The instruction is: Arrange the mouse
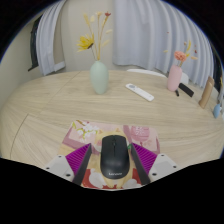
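Observation:
A black computer mouse (114, 158) lies flat on a floral mouse mat (88, 133) at the near edge of the round wooden table (50, 105). My gripper (114, 160) is low over the mat with the mouse between its fingers. The magenta pads (84, 160) flank the mouse's sides closely, with a thin gap showing at each side. The mouse rests on the mat. Its front end points away from me, and its rear end is hidden at the bottom of the view.
A pale green vase (99, 77) with yellow flowers stands beyond the mat. A white remote (140, 92) lies to the right of the vase. A pink vase (175, 76) and small items stand at the far right edge.

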A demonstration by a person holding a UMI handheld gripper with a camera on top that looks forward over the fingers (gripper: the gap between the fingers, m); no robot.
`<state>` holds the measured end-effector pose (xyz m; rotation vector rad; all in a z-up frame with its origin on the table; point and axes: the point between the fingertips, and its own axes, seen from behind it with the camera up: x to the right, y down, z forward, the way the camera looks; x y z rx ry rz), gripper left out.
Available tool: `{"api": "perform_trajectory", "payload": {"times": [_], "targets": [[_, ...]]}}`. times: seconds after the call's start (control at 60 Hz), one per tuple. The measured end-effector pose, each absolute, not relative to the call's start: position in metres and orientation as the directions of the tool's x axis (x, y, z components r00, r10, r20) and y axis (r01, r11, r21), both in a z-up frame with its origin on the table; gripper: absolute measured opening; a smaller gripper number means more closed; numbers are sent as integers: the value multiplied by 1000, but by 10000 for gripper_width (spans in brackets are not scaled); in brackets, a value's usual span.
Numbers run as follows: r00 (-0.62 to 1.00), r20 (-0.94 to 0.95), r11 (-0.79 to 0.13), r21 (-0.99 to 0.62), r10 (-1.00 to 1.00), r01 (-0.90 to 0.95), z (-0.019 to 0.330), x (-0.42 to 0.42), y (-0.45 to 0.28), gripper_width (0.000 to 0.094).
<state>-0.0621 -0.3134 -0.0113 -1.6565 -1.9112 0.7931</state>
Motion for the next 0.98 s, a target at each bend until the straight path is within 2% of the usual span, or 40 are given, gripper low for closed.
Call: {"api": "perform_trajectory", "payload": {"times": [0.017, 0.133, 0.283, 0.467, 0.667, 0.833, 0.983], "targets": [[-153, -23, 93, -699, 988, 709, -9, -60, -315, 866], [-179, -53, 87, -717, 982, 691, 33, -46, -303, 855], [-150, -44, 72, -722, 988, 688, 89, -3, -243, 856], [-47, -11, 26, -716, 999, 697, 127, 65, -140, 869], [89, 10, -55, -714, 996, 698, 135, 128, -46, 866], [144, 13, -92, -710, 989, 698, 133, 166, -4, 864], [156, 43, -80, -712, 987, 698, 135, 188, 23, 868]]}}
